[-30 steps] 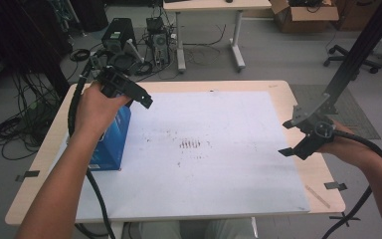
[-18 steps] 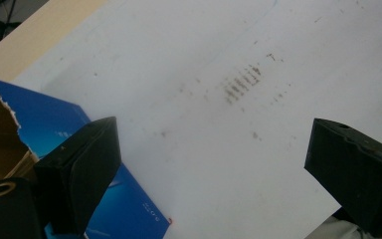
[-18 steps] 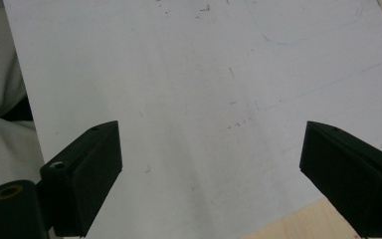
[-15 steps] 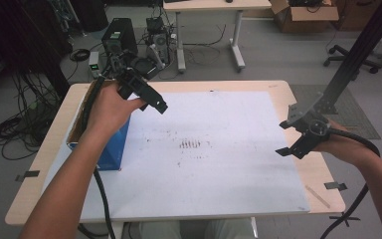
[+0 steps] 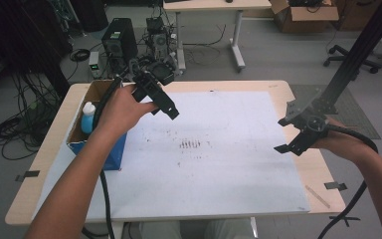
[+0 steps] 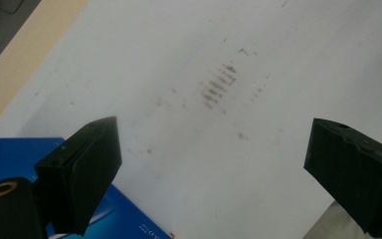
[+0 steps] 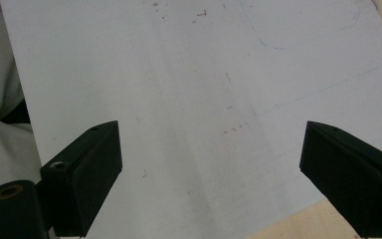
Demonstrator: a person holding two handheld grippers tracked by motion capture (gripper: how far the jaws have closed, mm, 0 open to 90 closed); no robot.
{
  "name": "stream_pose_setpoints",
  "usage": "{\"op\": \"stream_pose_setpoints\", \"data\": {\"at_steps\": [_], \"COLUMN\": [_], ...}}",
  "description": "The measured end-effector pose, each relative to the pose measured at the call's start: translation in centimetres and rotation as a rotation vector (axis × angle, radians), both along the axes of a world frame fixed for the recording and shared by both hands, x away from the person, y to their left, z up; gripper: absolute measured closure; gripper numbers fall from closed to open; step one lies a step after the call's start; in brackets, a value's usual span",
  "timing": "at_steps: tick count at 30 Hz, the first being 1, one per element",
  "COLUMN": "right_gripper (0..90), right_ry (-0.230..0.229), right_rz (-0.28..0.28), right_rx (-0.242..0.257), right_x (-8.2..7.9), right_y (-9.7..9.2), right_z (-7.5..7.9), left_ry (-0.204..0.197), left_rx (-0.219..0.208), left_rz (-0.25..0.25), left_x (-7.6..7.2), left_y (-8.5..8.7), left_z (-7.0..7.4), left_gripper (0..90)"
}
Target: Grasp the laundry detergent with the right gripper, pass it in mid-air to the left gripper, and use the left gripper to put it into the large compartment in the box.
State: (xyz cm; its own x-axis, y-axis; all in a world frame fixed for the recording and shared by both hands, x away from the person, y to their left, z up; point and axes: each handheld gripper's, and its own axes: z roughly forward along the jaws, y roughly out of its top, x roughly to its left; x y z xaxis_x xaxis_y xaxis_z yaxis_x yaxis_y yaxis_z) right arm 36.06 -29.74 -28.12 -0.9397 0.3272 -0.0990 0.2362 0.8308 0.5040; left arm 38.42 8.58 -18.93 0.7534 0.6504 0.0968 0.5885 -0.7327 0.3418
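Observation:
My left gripper (image 5: 165, 108) hovers open above the upper left of the white sheet (image 5: 229, 174), just right of a blue box (image 5: 110, 152). In the left gripper view its jaws (image 6: 214, 134) stand wide apart with nothing between them, over the brown smudge marks (image 6: 220, 84), and the blue box (image 6: 20, 149) lies at the lower left. My right gripper (image 5: 282, 134) is open above the sheet's right edge. In the right gripper view its jaws (image 7: 211, 132) stand wide apart over the bare sheet (image 7: 179, 74).
The blue box is open at the top, with a blue and white bottle (image 5: 87, 117) inside. Brown smudges (image 5: 190, 144) mark the sheet's middle. Tape pieces (image 5: 335, 185) stick to the wooden table (image 5: 54, 129). A black frame pole (image 5: 353, 59) rises at the right.
My left gripper has risen from over the blue box and moved right and farther away, uncovering the box's open top. The right gripper has barely moved.

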Motion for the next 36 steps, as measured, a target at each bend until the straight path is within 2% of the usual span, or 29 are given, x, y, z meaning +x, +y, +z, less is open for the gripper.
{"op": "stream_pose_setpoints", "data": {"at_steps": [15,24,36], "right_gripper": [9.4,9.4,9.3], "right_ry": [0.001,-0.002,0.0], "right_rz": [-0.01,-0.009,-0.002], "right_rx": [0.001,0.002,-0.001], "right_x": [0.3,0.9,1.5], "right_y": [-0.1,0.4,0.8], "right_z": [0.3,0.8,0.6], "left_ry": [0.011,0.005,0.003], "left_rx": [0.038,0.059,0.094], "left_rz": [-0.145,-0.209,-0.278], "left_x": [-0.6,-1.1,-1.8], "left_y": [-2.1,-2.9,-4.9], "left_z": [-0.7,-1.1,-1.9], "left_gripper": [8.0,7.9,7.8]}}
